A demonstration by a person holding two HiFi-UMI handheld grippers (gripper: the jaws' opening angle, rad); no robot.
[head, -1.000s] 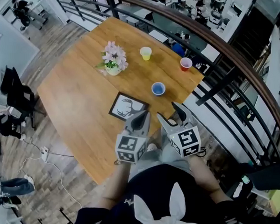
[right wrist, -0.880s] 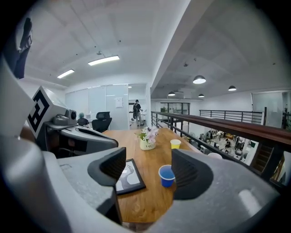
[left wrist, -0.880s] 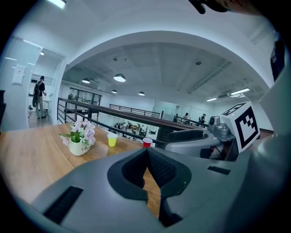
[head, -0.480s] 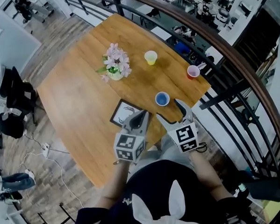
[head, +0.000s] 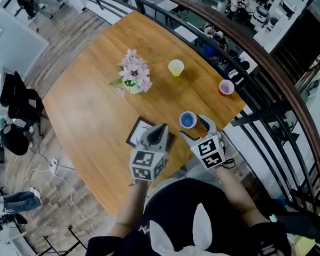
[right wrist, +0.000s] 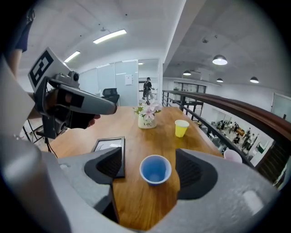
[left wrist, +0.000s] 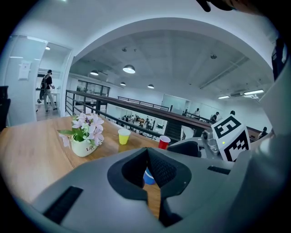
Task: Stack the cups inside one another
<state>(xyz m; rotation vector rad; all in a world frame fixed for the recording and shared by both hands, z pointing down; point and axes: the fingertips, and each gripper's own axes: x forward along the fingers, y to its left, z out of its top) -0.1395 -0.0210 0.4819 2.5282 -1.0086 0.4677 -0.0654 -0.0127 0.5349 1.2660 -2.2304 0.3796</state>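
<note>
You are aiming your right claw [head: 193,127], its jaws just opening wide, at the blue cup [right wrist: 155,169] standing just ahead between them, untouched, ready for gripping. Your left claw [head: 160,130] is hanging alongside, pinched together and empty.

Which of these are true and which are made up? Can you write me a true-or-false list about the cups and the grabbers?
1. The blue cup stands upright on the table. True.
2. The right gripper is squeezing the blue cup. False: its jaws have just been opening and stand wide, with the cup in the gap between them, untouched.
3. The yellow cup sits inside the red cup. False: they stand apart, each alone.
4. The left gripper has its jaws together with nothing in them. True.
5. A flower pot stands on the table. True.
</note>
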